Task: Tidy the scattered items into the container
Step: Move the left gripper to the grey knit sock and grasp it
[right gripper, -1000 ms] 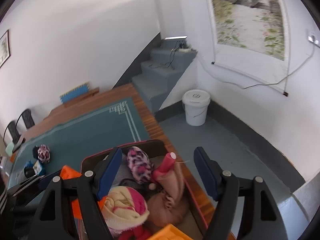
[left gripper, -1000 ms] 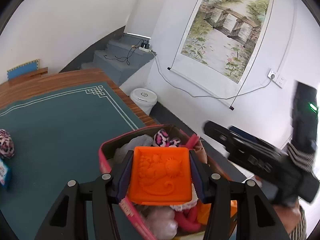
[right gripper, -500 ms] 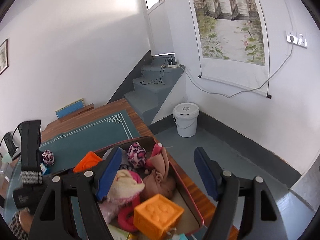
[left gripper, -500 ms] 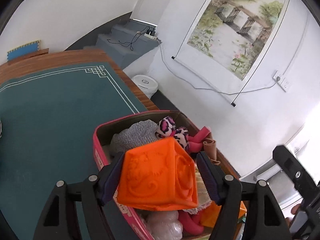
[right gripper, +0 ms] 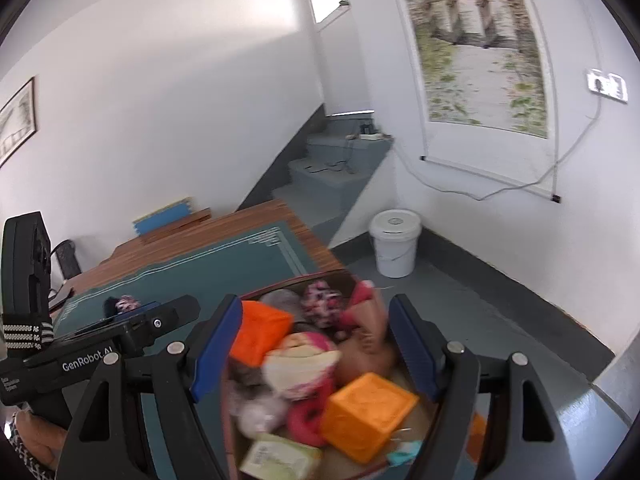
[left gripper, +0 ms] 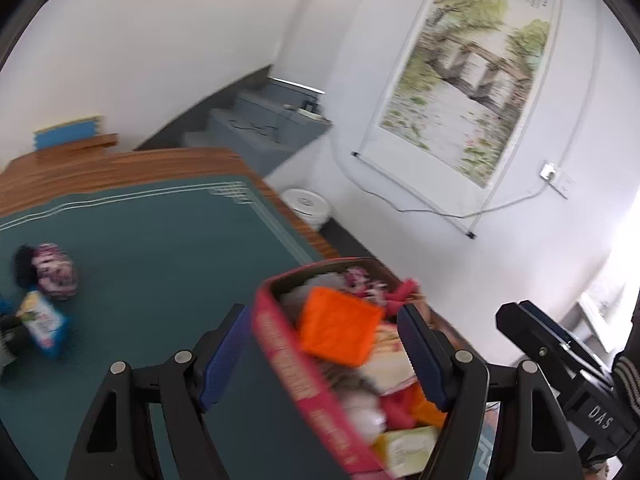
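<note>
A pink box (left gripper: 304, 380) stands at the right end of the teal mat, packed with toys. An orange embossed block (left gripper: 338, 332) lies on top of the pile, clear of both fingers of my open left gripper (left gripper: 322, 354), which hovers over the box's near wall. My right gripper (right gripper: 314, 350) is open above the same box (right gripper: 296, 280), with nothing between its fingers. Under it lie the orange block (right gripper: 260, 332) and a second orange cube (right gripper: 368, 416). A pink spotted ball (left gripper: 54, 272) and a blue-and-yellow packet (left gripper: 40, 320) lie on the mat at the left.
The wooden table edge (left gripper: 304, 232) runs just behind the box, with a white bucket (right gripper: 394, 240) on the floor below. Grey steps (right gripper: 336, 172) and a wall scroll stand beyond. The left gripper's body (right gripper: 120, 332) sits close to the left of my right gripper.
My left gripper opened and let go of the orange block, which now rests in the box. The gripper pulled back toward the left. The right gripper stayed open over the box.
</note>
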The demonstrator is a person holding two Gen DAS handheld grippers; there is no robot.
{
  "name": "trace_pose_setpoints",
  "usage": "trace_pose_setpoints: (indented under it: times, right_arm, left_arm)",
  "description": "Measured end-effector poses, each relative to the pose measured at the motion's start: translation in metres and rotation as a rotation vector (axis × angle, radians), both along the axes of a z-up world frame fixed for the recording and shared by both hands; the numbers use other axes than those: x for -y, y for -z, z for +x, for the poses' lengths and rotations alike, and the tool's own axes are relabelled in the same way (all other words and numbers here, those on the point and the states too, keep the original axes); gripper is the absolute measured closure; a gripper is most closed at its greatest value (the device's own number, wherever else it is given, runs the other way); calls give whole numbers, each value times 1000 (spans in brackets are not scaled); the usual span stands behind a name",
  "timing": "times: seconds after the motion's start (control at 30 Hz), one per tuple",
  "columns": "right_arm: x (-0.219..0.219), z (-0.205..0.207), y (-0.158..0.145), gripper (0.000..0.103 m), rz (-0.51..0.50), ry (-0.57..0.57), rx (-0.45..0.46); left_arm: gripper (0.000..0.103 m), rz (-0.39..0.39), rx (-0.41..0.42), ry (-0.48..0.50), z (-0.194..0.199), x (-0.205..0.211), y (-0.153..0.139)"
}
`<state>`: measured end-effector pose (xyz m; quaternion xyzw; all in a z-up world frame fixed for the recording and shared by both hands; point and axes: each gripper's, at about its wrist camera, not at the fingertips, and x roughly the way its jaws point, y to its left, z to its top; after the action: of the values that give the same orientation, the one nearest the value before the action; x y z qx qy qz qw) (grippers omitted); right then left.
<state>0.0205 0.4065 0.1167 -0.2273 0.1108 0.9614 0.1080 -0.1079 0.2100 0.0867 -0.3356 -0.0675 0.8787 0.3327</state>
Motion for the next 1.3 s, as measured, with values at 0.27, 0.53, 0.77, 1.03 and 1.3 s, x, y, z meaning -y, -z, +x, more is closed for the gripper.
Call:
trace_pose_setpoints:
  times: [0.27, 0.53, 0.77, 1.03, 1.3]
  right_arm:
    - [65, -27, 6, 24, 5, -147, 22]
    - [131, -64, 26, 24, -19, -287, 97]
    - [176, -87, 43, 24, 10, -357, 145]
    - [198, -104, 69, 24, 20, -377, 192]
    - [200, -118, 89, 24, 13, -377, 242]
  left_arm:
    - [26, -87, 8, -163, -6, 85, 16]
    - [26, -180, 16, -318, -12, 171, 33]
    - [26, -244, -1, -430, -20, 228, 43]
    - [26, -330, -21, -428, -39, 249, 64]
    - [26, -412, -40, -349, -60, 243, 88]
